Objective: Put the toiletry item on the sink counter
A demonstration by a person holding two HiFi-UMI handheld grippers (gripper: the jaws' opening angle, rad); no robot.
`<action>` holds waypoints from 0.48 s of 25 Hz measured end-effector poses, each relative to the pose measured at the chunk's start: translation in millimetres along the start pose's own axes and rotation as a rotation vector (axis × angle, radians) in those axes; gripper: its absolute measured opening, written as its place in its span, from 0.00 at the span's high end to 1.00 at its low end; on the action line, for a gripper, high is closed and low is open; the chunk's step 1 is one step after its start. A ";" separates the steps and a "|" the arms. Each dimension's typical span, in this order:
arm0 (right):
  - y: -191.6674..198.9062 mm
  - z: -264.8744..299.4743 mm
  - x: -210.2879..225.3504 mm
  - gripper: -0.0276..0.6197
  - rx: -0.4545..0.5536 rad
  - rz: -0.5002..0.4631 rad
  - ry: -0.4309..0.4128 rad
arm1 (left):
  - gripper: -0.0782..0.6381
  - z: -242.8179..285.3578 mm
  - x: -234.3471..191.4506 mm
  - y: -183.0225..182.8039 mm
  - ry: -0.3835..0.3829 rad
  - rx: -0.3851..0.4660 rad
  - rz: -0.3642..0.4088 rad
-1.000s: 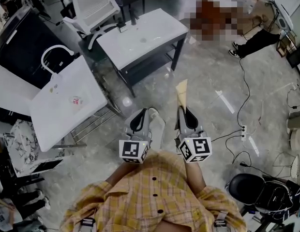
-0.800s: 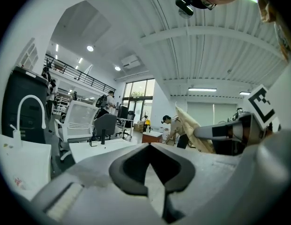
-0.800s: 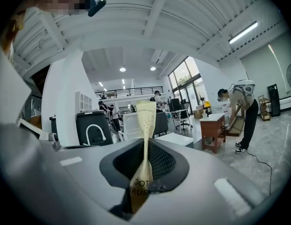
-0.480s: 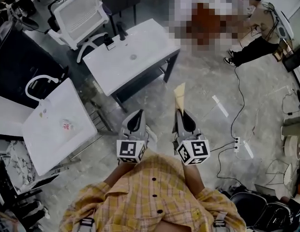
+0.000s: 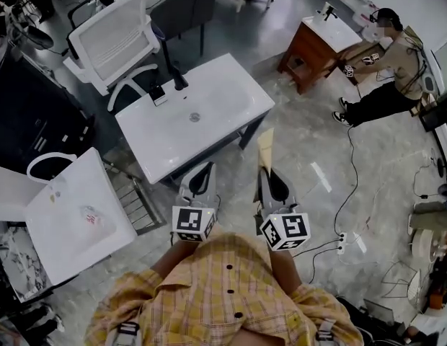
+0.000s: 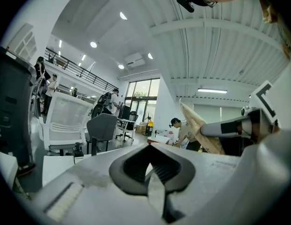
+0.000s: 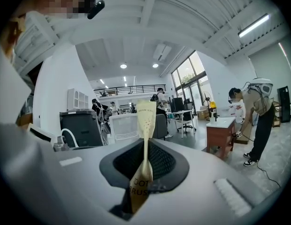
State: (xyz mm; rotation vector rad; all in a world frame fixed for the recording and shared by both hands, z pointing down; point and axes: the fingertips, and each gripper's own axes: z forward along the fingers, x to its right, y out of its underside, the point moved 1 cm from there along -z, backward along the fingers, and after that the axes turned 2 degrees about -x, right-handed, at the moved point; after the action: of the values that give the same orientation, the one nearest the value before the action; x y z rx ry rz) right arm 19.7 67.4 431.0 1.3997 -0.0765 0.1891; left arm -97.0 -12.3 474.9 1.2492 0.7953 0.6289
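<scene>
Head view: right tongs (image 5: 267, 173) forward, pinching toothbrush packet (image 5: 266, 146)

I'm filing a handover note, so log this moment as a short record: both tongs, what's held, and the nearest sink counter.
right tongs: shut on a beige toothbrush packet that stands up past the tips
left tongs: shut, nothing between them
sink counter: white, ahead of both tongs, nothing placed on it yet
faucet: black, at the counter's far edge
second counter: white, to the left
</scene>
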 end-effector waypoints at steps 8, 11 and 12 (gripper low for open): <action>-9.4 60.0 36.3 0.91 -0.007 0.003 0.023 | 0.89 59.6 -20.9 0.5 0.029 -0.029 -0.009; -11.7 76.3 44.2 0.91 -0.010 0.000 0.028 | 0.89 73.3 -29.3 0.2 0.026 -0.041 -0.006; -11.6 81.3 46.3 0.91 -0.013 0.000 0.028 | 0.89 76.7 -31.2 -1.2 0.026 -0.042 -0.003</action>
State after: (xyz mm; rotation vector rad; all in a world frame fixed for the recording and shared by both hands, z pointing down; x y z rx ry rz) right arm 72.0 -10.4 441.2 1.3833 -0.0545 0.2083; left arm -53.2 -81.3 488.6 1.2032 0.8019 0.6577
